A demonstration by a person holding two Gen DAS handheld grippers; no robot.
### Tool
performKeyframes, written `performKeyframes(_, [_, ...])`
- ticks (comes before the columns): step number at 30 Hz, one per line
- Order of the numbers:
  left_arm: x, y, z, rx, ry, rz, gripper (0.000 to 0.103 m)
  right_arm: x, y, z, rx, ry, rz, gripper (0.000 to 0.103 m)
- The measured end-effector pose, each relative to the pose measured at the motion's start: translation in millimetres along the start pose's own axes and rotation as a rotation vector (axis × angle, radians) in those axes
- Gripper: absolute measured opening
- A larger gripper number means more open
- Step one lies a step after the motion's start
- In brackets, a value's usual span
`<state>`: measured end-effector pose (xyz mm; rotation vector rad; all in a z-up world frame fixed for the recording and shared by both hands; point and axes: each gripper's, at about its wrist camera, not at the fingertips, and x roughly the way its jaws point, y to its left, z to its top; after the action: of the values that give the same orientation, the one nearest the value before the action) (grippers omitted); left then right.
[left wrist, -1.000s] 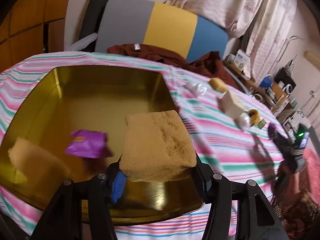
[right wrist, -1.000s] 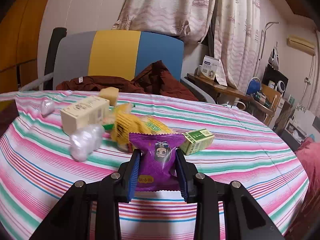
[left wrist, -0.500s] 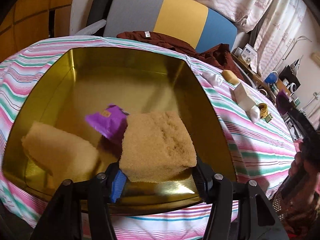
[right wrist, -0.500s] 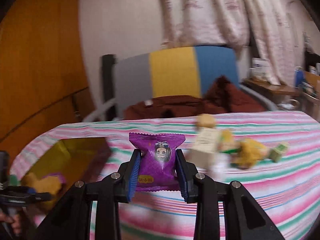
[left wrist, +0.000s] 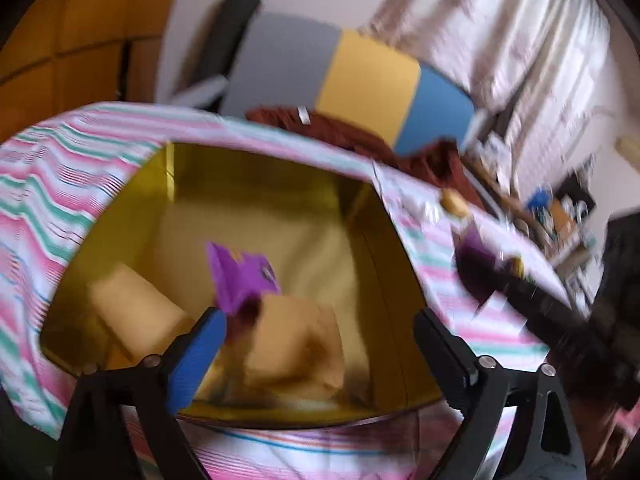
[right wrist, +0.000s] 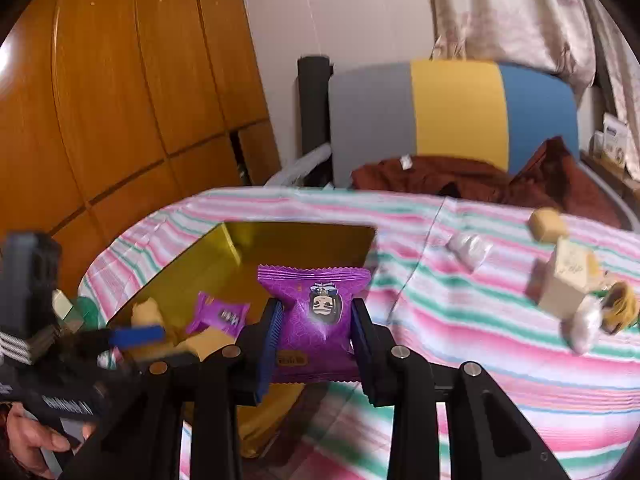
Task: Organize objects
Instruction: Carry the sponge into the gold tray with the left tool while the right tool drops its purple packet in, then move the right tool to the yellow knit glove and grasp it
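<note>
At the bottom of the right wrist view, the right gripper pinches a purple packet upright between its blue pads, printed face to the camera and long axis running up the frame. The gold tray lies just beyond and to the lower left of the packet, so the coming move looks like a short carry forward and left over the near rim before letting go. The right hand is the one loaded; the left gripper, seen from its own camera at the bottom centre, has its jaws opening wide, and a tan sponge sits loose between them on the tray floor, touched by neither pad as far as the blur allows. In that same view a second sponge rests in the tray's lower left corner and another purple packet lies just beyond the first sponge, near the middle. The tray stands on a tablecloth striped pink, green and white. At the right of the right wrist view, well apart from the tray, wait a cream box, two clear-wrapped lumps and a small tan block. Beyond the table a brown garment lies heaped against a chair back banded grey, yellow and blue. Wood panelling fills the upper left, pale curtains the upper right.
</note>
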<state>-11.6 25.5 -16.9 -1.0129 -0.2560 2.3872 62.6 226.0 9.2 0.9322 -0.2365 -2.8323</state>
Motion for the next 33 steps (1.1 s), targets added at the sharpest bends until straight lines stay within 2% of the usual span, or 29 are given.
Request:
performKeyframes(1, [-6.3,4.0,2.4,-0.025,-0.031,0.006,0.103,2.8,1.7,-1.6,0.0,0.018,0.005,0.034])
performKeyframes(3, [-18.9,14.7,7.8,-0.08,-0.094,0.022,0.103,10.6,9.0,-7.6,-0.019,0.054,0.008,0.034])
performKeyframes(8, [-27.9,38.5,17.9,-0.158,-0.152,0.08,0.103,23.0,27.1,-17.6,-0.061,0.096,0.017,0.034])
performKeyframes(13, [-30.5,51.9,15.2,-0.22,-0.146,0.105,0.103,31.1,39.8,-22.7,-0.099,0.124,-0.001,0.036])
performKeyframes(20, [-27.3,46.7,11.9,-0.214,-0.141,0.117,0.103,30.5,44.0,-29.3,-0.122,0.137,-0.006,0.041])
performKeyframes(26, [-25.1,42.5,8.8,-0.21,-0.126,0.11,0.103,15.3,30.8,-28.3,-0.073,0.091,-0.002,0.041])
performKeyframes(33, [-22.8,37.7,6.3,-0.208,-0.111,0.092,0.103,4.2,3.4,-23.2,0.009,0.061,-0.051,0.042])
